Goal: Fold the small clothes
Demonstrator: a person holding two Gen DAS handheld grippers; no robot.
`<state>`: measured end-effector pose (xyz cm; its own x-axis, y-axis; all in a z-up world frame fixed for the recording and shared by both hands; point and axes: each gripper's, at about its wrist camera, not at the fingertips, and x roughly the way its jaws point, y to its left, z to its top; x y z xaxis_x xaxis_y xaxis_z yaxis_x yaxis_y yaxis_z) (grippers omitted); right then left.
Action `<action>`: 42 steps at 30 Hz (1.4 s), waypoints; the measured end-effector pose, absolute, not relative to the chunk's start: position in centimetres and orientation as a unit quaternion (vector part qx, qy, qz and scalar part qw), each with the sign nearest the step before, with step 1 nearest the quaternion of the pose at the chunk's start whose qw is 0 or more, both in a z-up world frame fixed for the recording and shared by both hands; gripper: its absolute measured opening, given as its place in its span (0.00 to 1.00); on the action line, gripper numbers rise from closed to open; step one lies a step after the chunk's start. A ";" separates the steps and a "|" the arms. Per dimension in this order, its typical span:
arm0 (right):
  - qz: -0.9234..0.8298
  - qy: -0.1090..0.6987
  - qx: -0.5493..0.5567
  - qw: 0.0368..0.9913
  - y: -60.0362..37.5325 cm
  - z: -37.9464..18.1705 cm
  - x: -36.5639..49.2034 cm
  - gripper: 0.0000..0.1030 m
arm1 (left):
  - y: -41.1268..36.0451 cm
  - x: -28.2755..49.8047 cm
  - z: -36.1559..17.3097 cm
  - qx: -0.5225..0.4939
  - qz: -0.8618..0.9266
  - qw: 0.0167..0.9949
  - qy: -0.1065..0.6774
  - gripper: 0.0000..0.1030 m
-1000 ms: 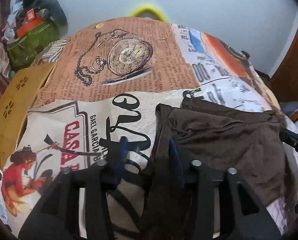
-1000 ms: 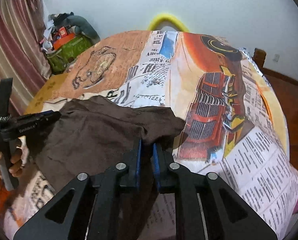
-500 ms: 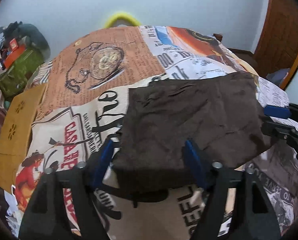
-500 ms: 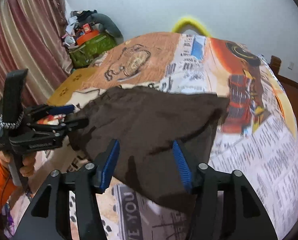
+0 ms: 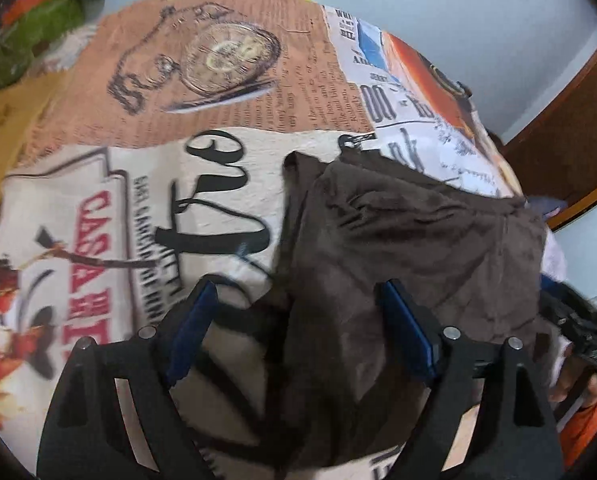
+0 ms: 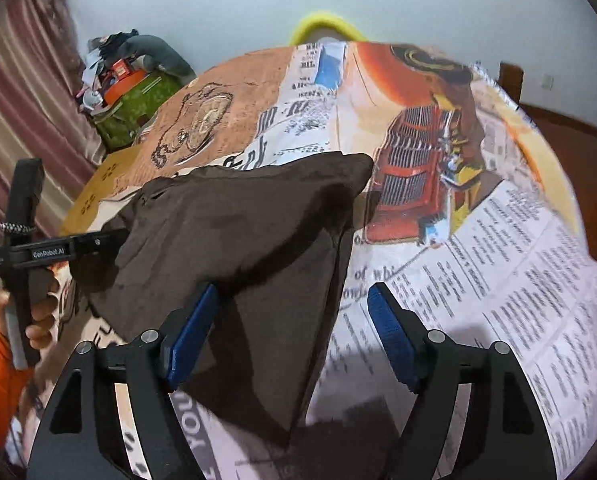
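Dark brown crumpled cloth garment [image 5: 410, 240], small, lying rumpled on the round table w/ printed newspaper-collage tablecloth [image 5: 226, 96], near the front edge. Left black two-finger gripper w/ blue pads [image 5: 298, 328] opening, jaws wide apart, garment's left edge running between them but pads not pressing on it. Right black two-finger gripper w/ blue pads [image 6: 290, 328] likewise opening, brown fabric's front corner between the jaws, no pinch visible. Garment's right half looks propped up in a peak rather than flat in the right wrist view, poss. just fisheye stretch + blur, hard to say. Risks from here: released cloth settling unevenly, so the fold line ends up skewed or bunched; layers underneath prob. not aligned, leaving a lumpy stack. Front hem close to table edge, so a careless regrasp or drag could pull it over. Regrasp thru several layers at once could undo the fold; grabbing tablecloth together w/ garment also poss., since pads sit close to the print.
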<state>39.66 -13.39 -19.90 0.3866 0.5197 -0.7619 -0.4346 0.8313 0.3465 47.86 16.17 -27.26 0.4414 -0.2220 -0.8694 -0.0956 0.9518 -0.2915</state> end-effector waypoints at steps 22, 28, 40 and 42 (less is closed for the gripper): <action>0.332 0.478 0.128 0.803 -12.0 -18.8 40.3 0.11 | 15.3 45.4 -23.5 -0.193 -0.109 0.846 0.484 0.08; 0.359 0.437 0.090 0.820 -10.4 -13.7 36.8 0.11 | 16.5 41.0 -18.2 -0.154 -0.097 0.883 0.433 0.08; 0.415 0.399 0.063 0.815 -2.3 -7.6 30.3 0.10 | 25.4 30.7 -11.9 -0.132 -0.023 0.917 0.377 0.08; 0.423 0.405 0.053 0.809 -0.3 -7.9 29.7 0.10 | 27.1 30.0 -12.8 -0.141 -0.013 0.909 0.392 0.08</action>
